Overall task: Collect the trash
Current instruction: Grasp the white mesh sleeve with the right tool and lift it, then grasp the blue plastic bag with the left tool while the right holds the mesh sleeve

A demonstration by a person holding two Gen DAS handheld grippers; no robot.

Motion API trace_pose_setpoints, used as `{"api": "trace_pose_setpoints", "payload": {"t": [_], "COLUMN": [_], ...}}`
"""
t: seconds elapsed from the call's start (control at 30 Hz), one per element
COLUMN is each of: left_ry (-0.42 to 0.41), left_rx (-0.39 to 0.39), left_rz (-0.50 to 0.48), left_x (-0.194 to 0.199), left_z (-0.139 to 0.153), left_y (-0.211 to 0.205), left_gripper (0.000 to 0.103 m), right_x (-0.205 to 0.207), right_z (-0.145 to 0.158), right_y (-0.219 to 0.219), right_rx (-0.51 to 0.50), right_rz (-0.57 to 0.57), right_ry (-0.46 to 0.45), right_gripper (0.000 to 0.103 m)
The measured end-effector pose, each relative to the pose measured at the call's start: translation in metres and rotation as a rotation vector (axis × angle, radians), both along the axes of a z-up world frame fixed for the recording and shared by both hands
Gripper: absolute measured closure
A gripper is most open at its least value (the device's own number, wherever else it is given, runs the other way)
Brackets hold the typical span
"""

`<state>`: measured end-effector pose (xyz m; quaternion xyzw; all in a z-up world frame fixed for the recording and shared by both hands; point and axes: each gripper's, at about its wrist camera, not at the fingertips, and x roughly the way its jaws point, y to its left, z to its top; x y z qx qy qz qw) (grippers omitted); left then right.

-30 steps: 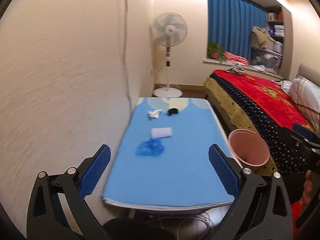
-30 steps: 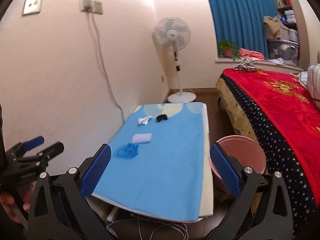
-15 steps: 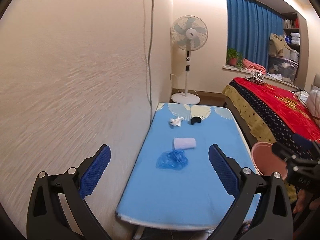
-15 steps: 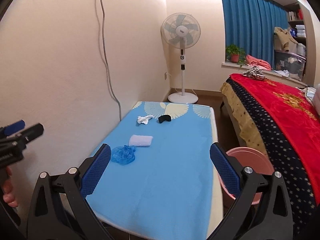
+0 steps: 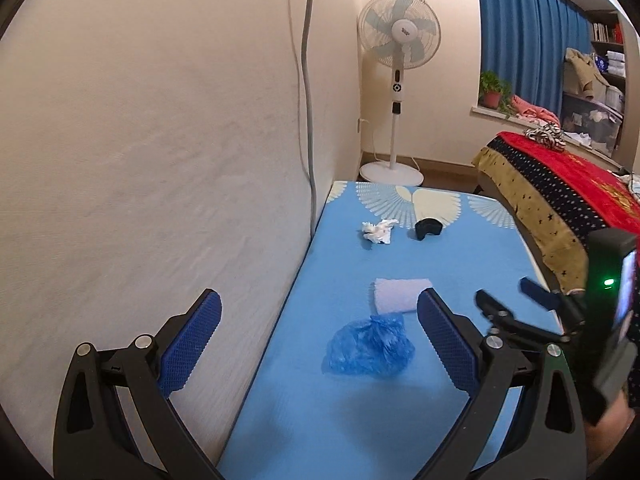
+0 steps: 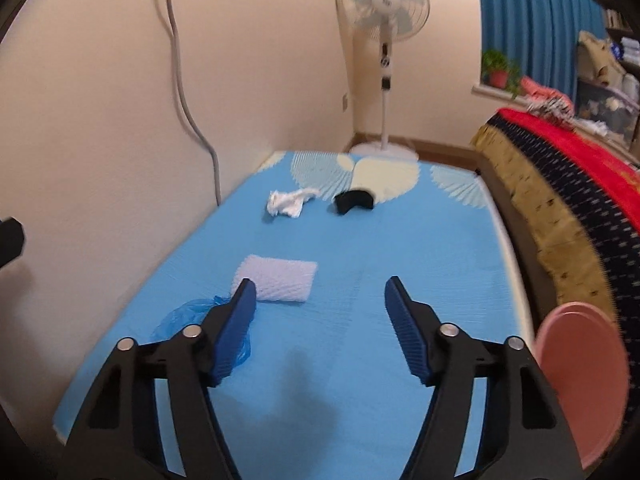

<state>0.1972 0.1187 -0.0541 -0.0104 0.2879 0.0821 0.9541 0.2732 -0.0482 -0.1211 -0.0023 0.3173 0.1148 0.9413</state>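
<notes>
A long desk (image 5: pixel 460 256) covered with a light blue mat printed with pale fan shapes at its far end stands with its left edge against a cream wall. Four pieces of trash lie on it. A crumpled blue plastic bag (image 5: pixel 370 347) sits nearest the near edge, toward the left side. Just beyond it lies a white folded foam-net wrapper (image 5: pixel 400 295). Farther on, near the far end, a crumpled white tissue (image 5: pixel 378 231) rests close to the left edge, with a small black curved scrap (image 5: pixel 428 229) just to its right.

The left gripper (image 5: pixel 320 344) hangs above the near left part of the desk with its blue-padded fingers (image 5: pixel 188 344) spread wide and nothing between them. The right gripper (image 6: pixel 320 328) hovers over the middle of the near half; its fingers (image 6: pixel 408 340) are closing, with only bare mat between them, and its left finger overlaps the edge of the bag in the right wrist view.

A pink round plastic bin (image 6: pixel 580 384) stands beside the desk's right edge, next to a bed (image 6: pixel 580 184) with a red and star-patterned cover. A white pedestal fan (image 5: pixel 396 80) stands beyond the far end.
</notes>
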Motion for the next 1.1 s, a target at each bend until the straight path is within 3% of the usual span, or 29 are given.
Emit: {"api": "trace_pose_setpoints", "payload": {"t": [0.23, 0.47, 0.53, 0.6, 0.67, 0.77, 0.9, 1.1], "left_ry": [0.036, 0.093, 0.095, 0.098, 0.100, 0.104, 0.090, 0.012], "left_rx": [-0.005, -0.027, -0.026, -0.019, -0.023, -0.033, -0.033, -0.062], "left_rz": [0.004, 0.009, 0.013, 0.019, 0.019, 0.020, 0.027, -0.011], "left_x": [0.037, 0.049, 0.050, 0.050, 0.051, 0.051, 0.051, 0.043], "left_z": [-0.028, -0.050, -0.052, -0.054, -0.055, -0.055, -0.052, -0.038], "left_y": [0.003, 0.011, 0.012, 0.013, 0.014, 0.015, 0.015, 0.008], "left_gripper": [0.008, 0.008, 0.008, 0.008, 0.008, 0.008, 0.008, 0.008], "right_x": [0.055, 0.089, 0.095, 0.097, 0.098, 0.092, 0.081, 0.063], "right_z": [-0.045, -0.073, -0.079, -0.082, -0.081, -0.077, -0.057, 0.013], "right_y": [0.030, 0.048, 0.050, 0.050, 0.049, 0.048, 0.042, 0.009], "right_rx": [-0.022, -0.031, -0.028, -0.010, -0.003, 0.009, -0.025, -0.066], "right_rz": [0.029, 0.072, 0.086, 0.110, 0.108, 0.118, 0.101, 0.075], "right_ry": [0.051, 0.118, 0.159, 0.182, 0.179, 0.144, 0.060, -0.021], "right_gripper": [0.040, 0.040, 0.048, 0.071, 0.084, 0.092, 0.093, 0.093]}}
